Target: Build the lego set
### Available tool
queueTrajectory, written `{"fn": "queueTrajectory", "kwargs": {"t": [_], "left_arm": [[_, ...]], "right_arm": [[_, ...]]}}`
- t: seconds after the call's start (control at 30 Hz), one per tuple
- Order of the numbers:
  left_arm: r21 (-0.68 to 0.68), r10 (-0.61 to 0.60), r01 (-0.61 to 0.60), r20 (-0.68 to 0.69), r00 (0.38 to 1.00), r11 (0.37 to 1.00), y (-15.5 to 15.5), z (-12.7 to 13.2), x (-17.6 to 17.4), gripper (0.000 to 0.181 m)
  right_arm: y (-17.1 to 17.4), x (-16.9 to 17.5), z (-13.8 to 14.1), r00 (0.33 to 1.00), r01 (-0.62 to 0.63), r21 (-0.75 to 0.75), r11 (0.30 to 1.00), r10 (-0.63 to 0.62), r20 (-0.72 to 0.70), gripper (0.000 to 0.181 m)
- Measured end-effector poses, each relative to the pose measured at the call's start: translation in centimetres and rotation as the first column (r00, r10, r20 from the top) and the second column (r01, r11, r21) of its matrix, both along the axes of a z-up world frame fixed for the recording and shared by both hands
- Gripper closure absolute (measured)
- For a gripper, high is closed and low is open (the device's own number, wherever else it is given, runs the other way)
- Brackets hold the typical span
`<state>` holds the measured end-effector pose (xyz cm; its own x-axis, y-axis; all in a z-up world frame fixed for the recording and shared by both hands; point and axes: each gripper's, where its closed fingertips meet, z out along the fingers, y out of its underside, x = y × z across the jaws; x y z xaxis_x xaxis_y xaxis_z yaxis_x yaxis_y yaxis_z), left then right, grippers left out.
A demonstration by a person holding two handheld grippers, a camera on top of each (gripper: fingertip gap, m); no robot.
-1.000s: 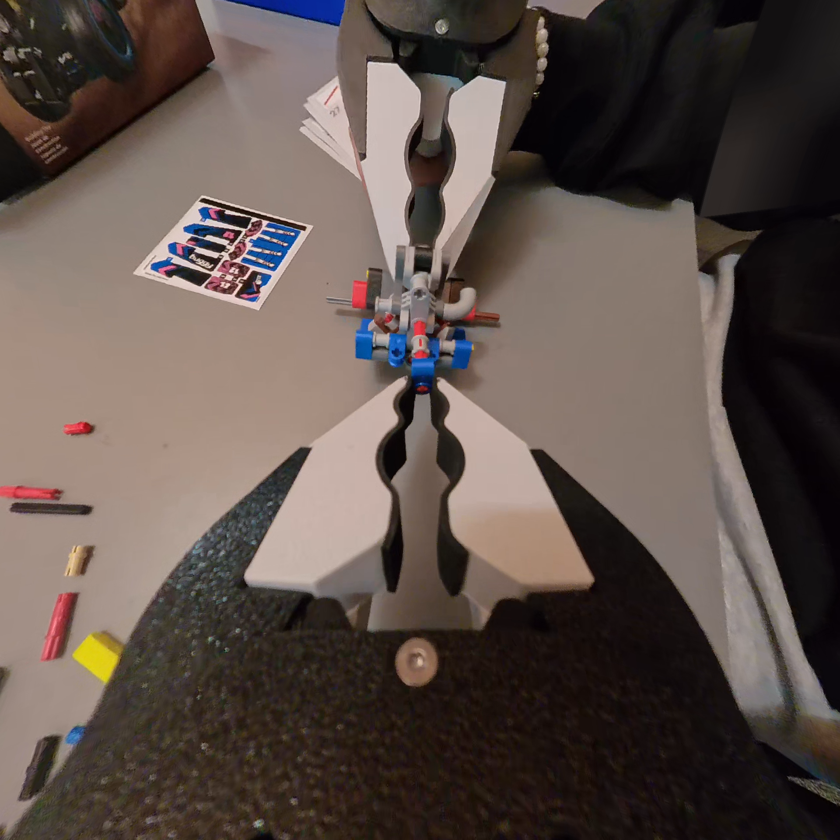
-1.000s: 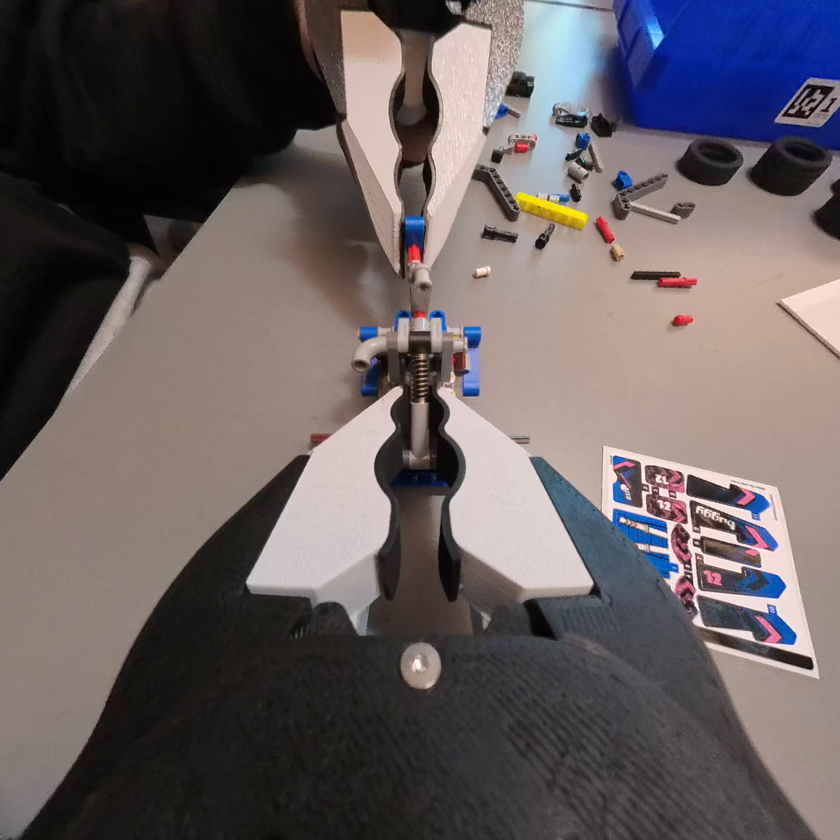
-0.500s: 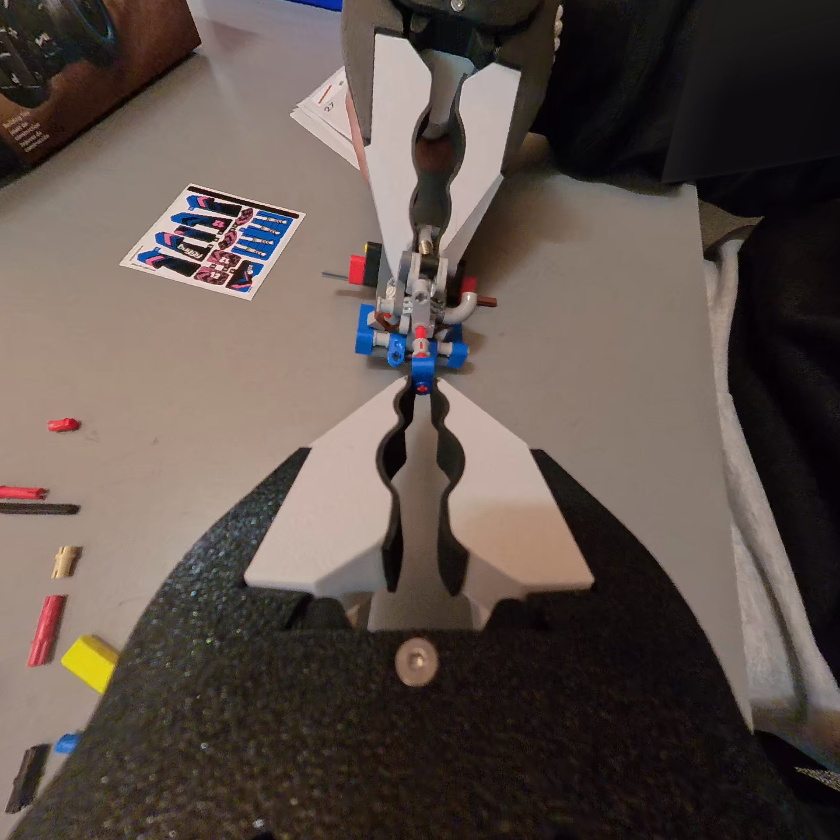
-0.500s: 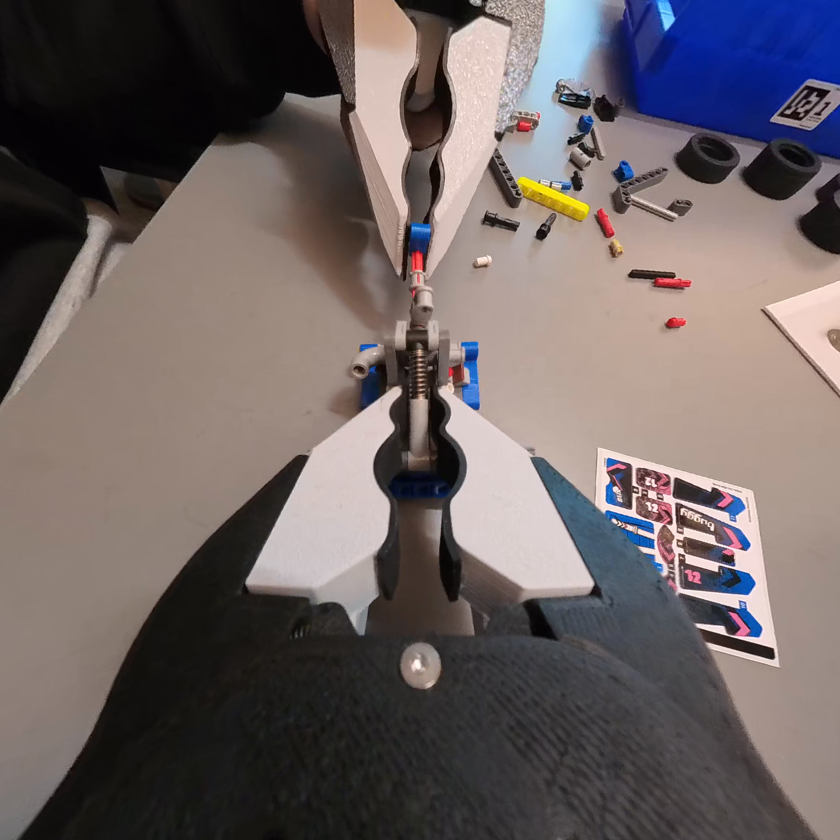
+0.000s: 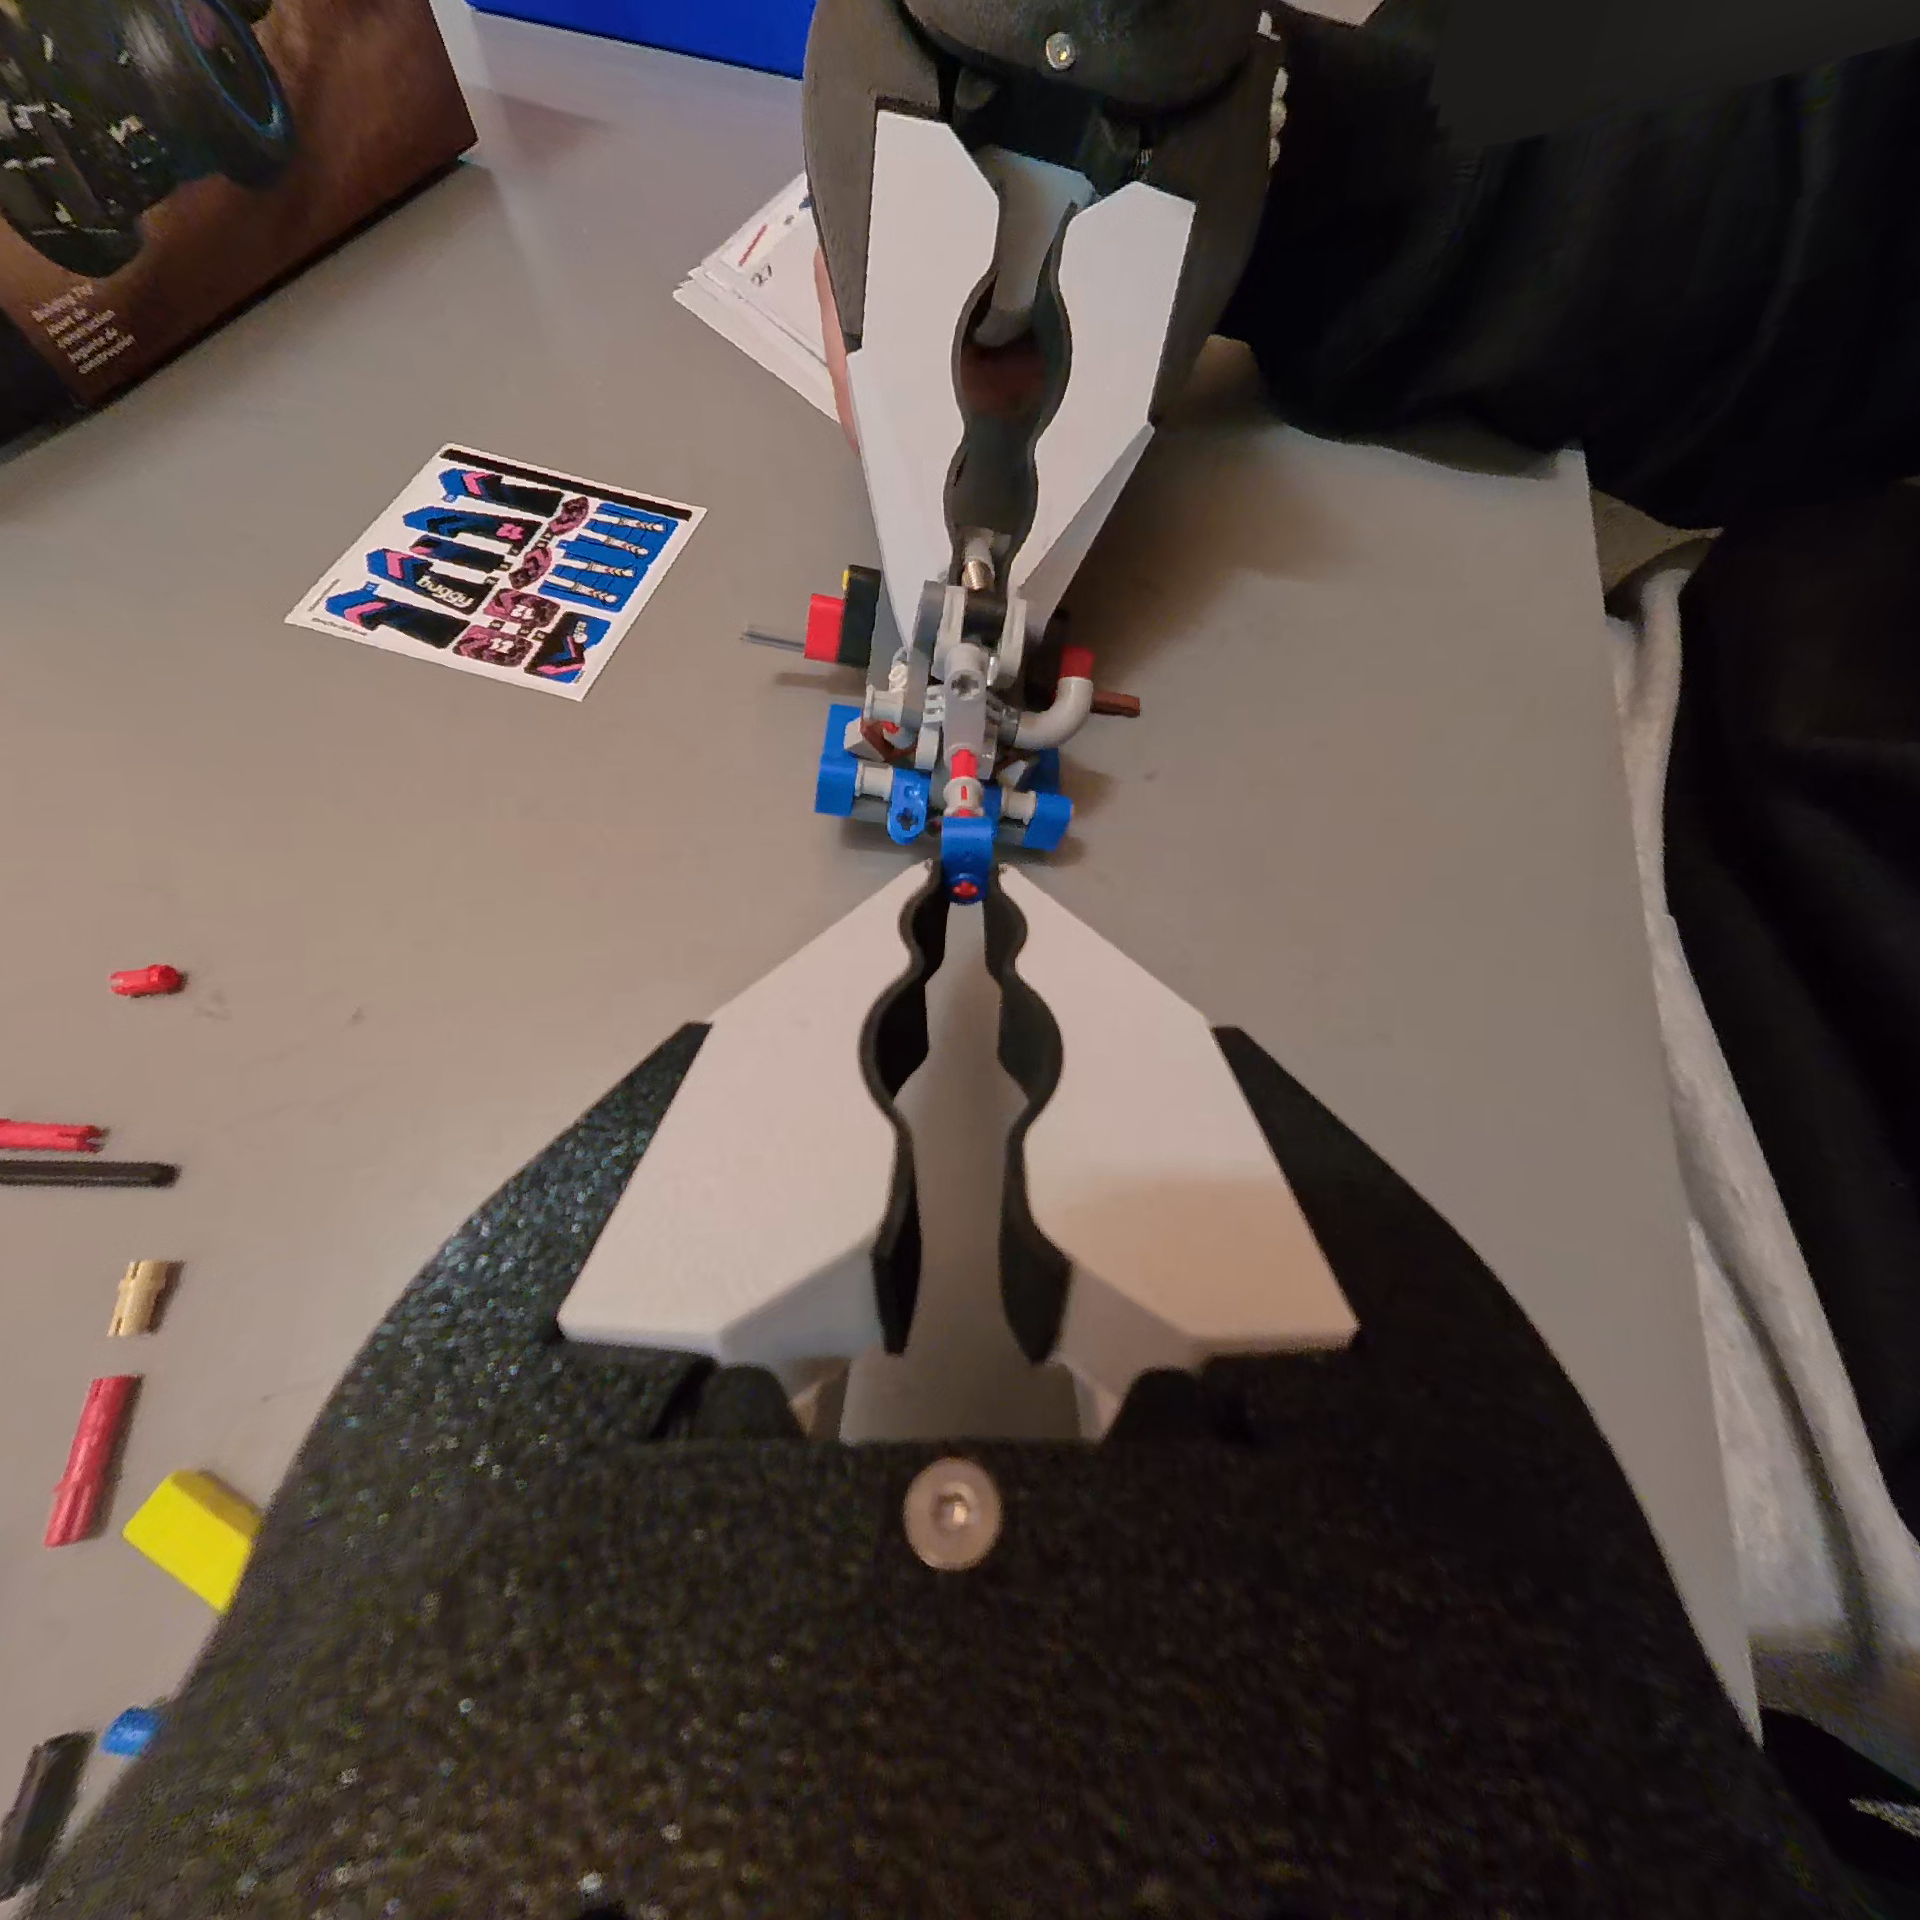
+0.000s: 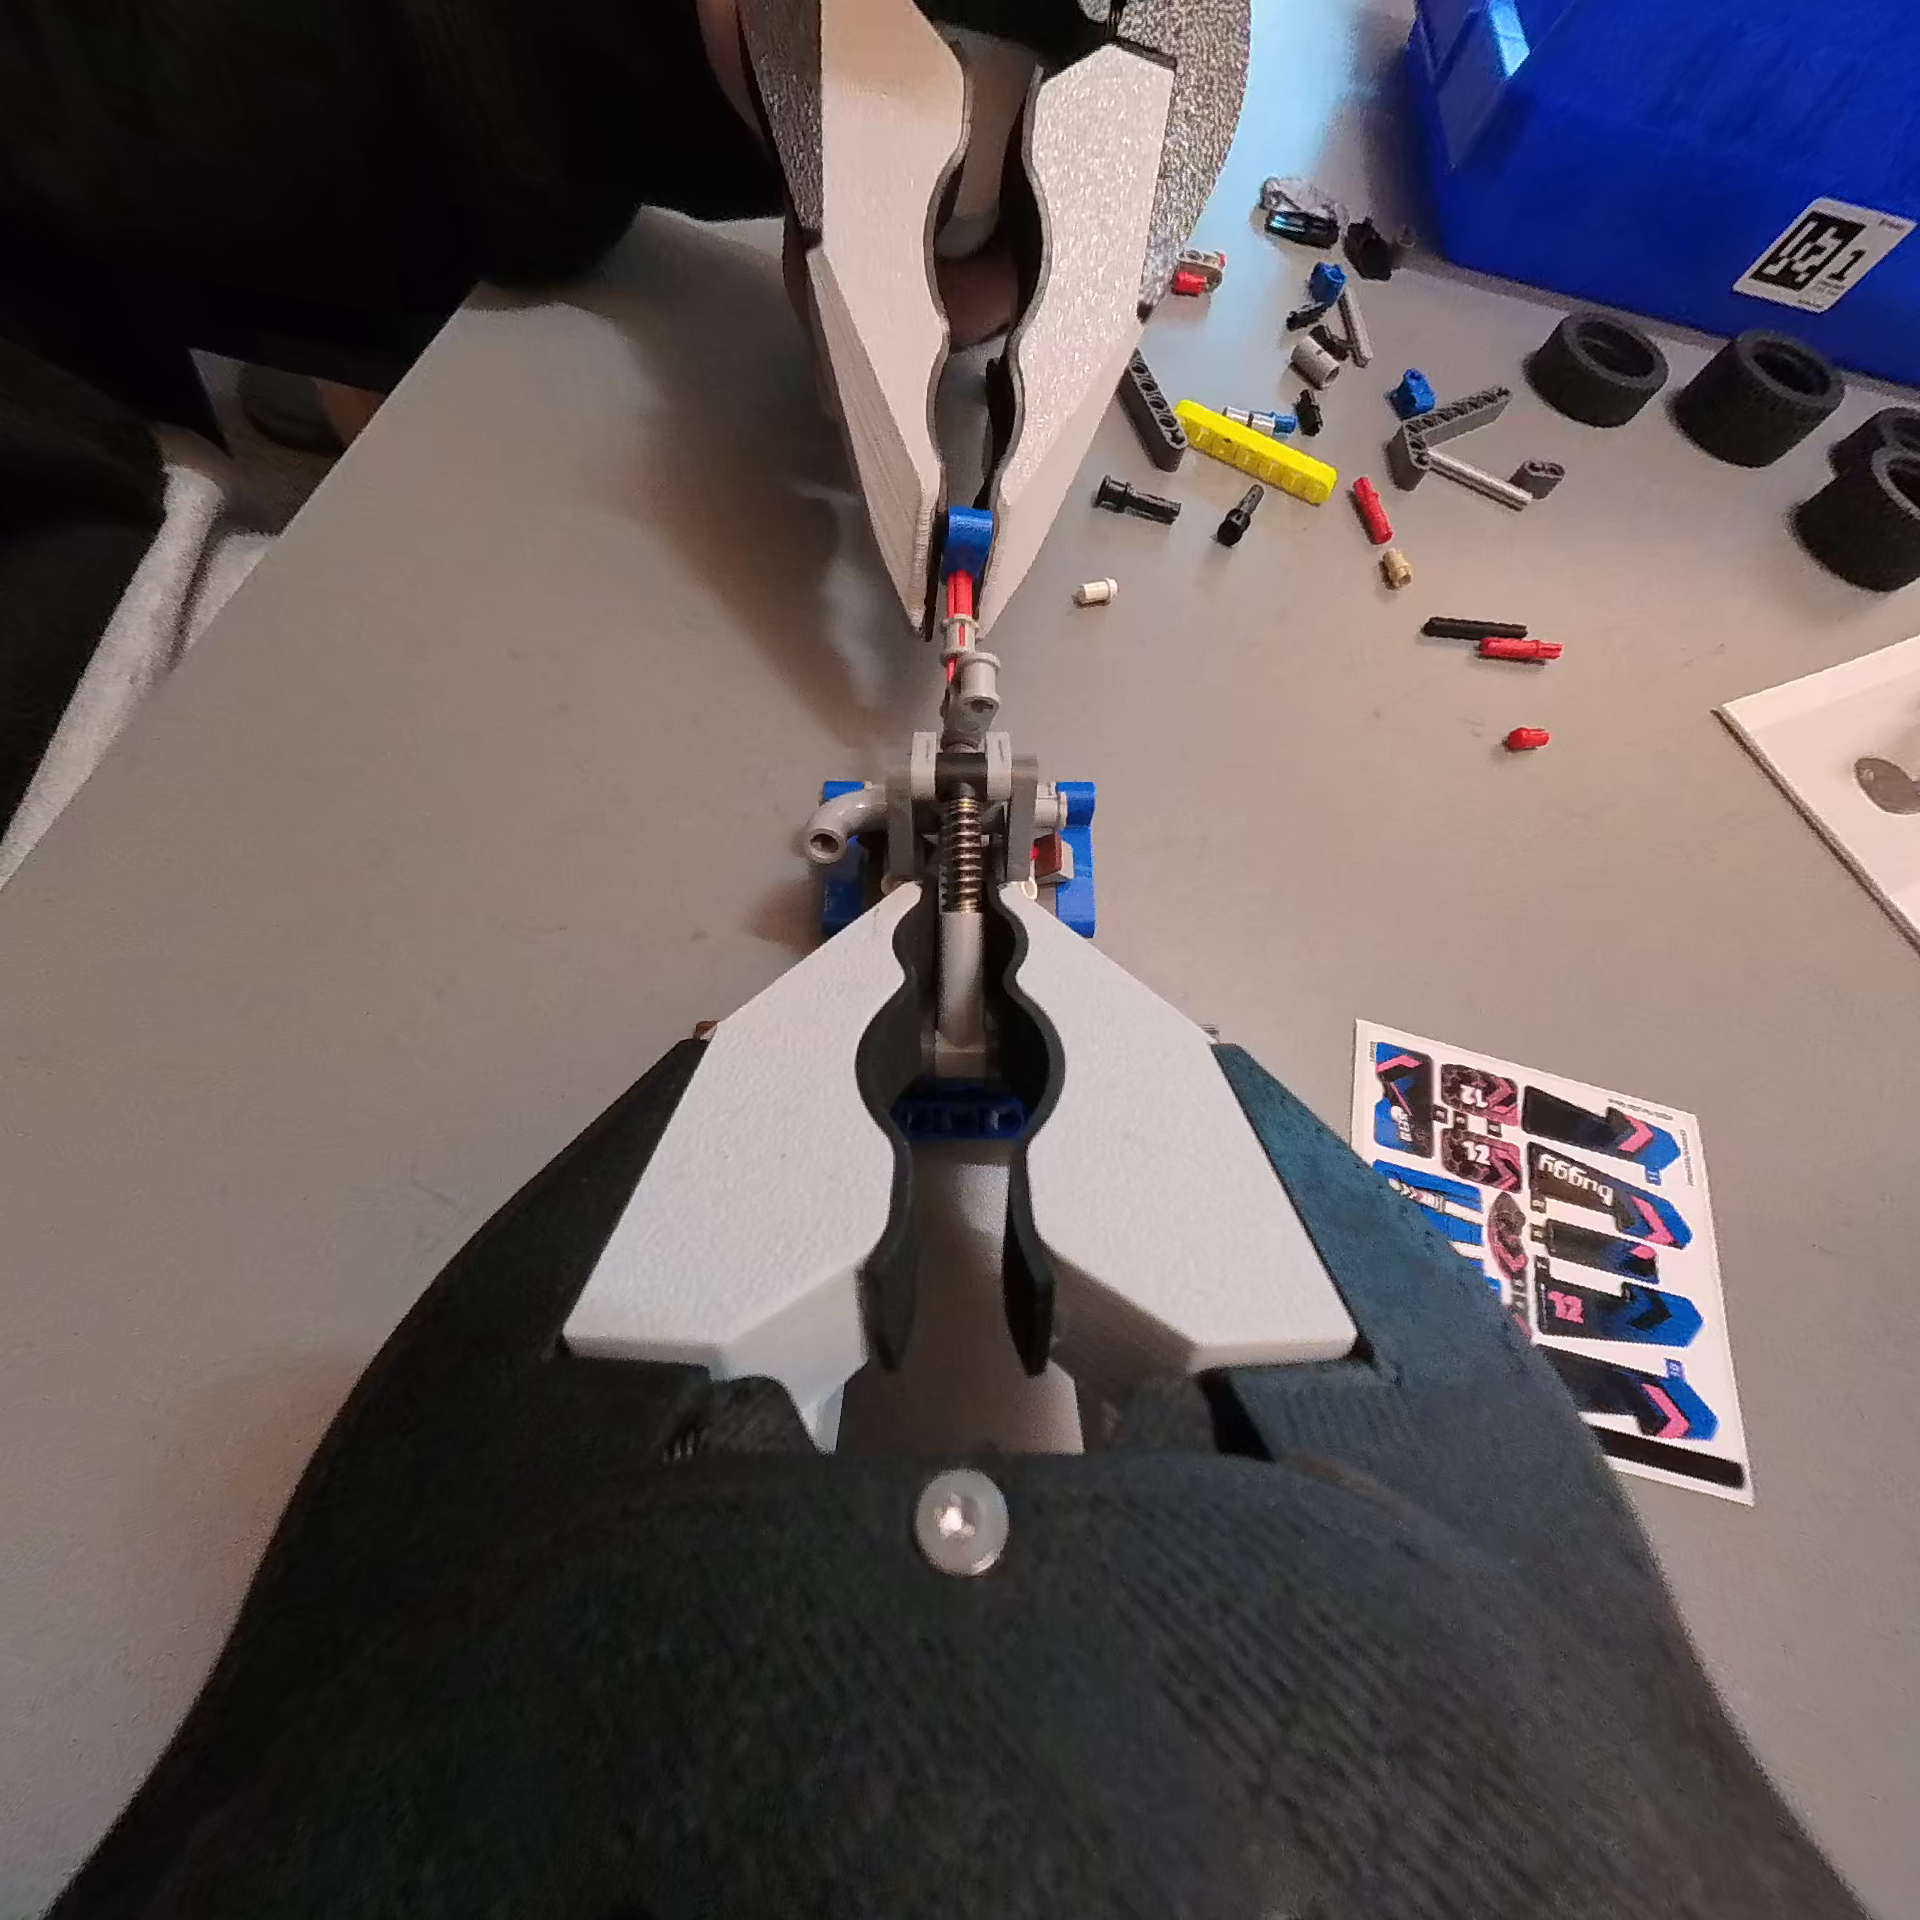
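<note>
Over grey table [image 5: 416,883], opposed grippers' fingers clamp blue connector [image 5: 964,854] and shock absorber [image 6: 961,862].

Lab bench [image 6: 468,831] (tagged blue bin [image 6: 1662,135])

Two wrist cameras, facing each other across a grey table [image 5: 1299,935].

Each looks forward and down along its own fingers from close range; both share the small lego model [image 5: 951,748] [image 6: 961,831], the sticker sheet [image 5: 499,571] [image 6: 1548,1247] and the opposite gripper.
</note>
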<state>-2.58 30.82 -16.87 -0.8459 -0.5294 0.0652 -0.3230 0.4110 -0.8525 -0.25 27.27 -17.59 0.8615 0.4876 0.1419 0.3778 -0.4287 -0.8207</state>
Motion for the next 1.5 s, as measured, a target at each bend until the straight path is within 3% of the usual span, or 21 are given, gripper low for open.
{"fn": "queueTrajectory", "kwargs": {"t": [0.3, 0.6, 0.9, 1.5], "left_arm": [[0.002, 0.009, -0.009, 0.004, 1.0, 1.0, -0.2, -0.4, 0.2, 0.177], [0.239, 0.028, -0.024, -0.013, 1.0, 0.971, -0.1, -3.4, 0.5, 0.177], [0.292, 0.043, -0.046, 0.015, 0.999, 0.955, 0.0, -3.3, 0.7, 0.178], [0.224, 0.067, -0.062, -0.017, 0.998, 0.973, -0.4, -3.3, 0.9, 0.178]], "right_arm": [[-0.2, 0.2, 0.1, 0.995, -0.01, -0.006, 1.0, 0.01, -0.095, 0.175], [-0.3, 0.2, 0.1, 0.995, -0.011, -0.007, 1.0, 0.01, -0.096, 0.175], [-0.4, 0.2, 0.1, 0.995, -0.014, -0.009, 1.0, 0.013, -0.097, 0.174], [-0.4, 0.2, 0.1, 0.994, -0.016, -0.016, 1.0, 0.014, -0.109, 0.174]]}}
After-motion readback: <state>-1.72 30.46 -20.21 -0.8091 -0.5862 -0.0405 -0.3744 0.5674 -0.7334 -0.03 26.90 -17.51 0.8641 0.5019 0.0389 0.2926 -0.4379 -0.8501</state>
